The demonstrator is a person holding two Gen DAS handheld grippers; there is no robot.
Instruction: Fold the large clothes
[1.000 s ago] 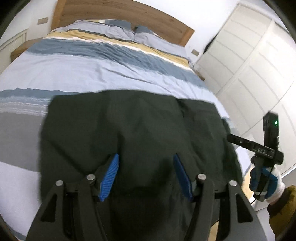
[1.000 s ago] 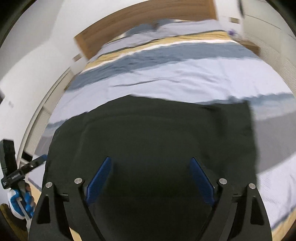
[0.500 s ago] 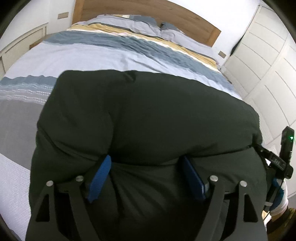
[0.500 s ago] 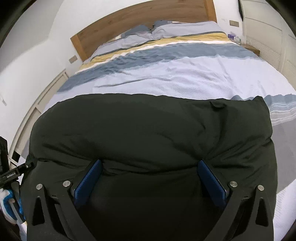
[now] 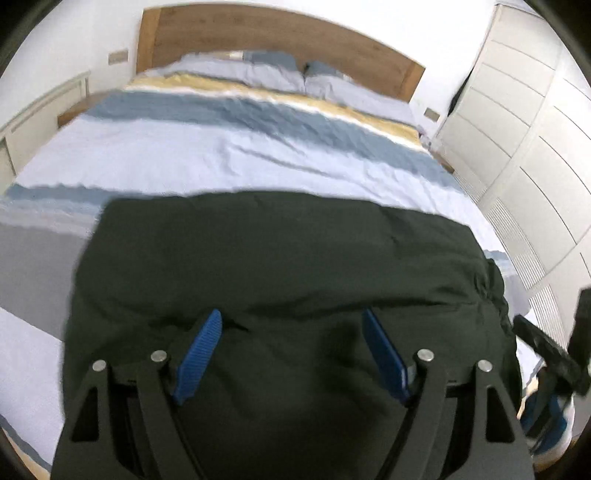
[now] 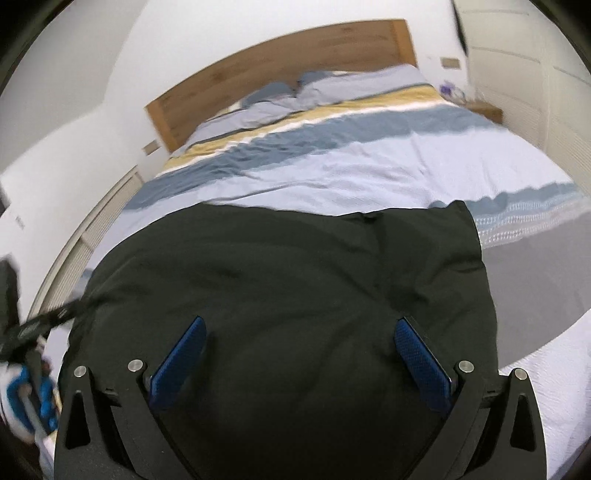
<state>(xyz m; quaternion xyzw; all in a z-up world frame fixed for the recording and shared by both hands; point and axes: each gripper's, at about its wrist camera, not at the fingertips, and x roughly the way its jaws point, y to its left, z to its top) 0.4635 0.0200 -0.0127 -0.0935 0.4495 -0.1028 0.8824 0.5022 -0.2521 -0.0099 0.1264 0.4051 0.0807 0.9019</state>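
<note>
A large dark green garment (image 5: 280,266) lies folded on the foot of the striped bed (image 5: 229,155); it also shows in the right wrist view (image 6: 288,280). My left gripper (image 5: 291,328) is open, its blue pads wide apart just above the garment's near part. My right gripper (image 6: 299,336) is open too, hovering over the garment's near part. Neither holds cloth. The other gripper and gloved hand show at the right edge of the left wrist view (image 5: 554,354) and at the left edge of the right wrist view (image 6: 26,343).
The bed (image 6: 369,162) has pillows (image 5: 258,70) and a wooden headboard (image 5: 280,33) at the far end. White wardrobe doors (image 5: 524,140) run along one side. A low white unit (image 5: 37,110) and a wooden nightstand (image 6: 484,109) flank the bed.
Half a second ago the garment bulged up close to both cameras. It now lies lower and flatter on the bed, and both open grippers have drawn back from it.
</note>
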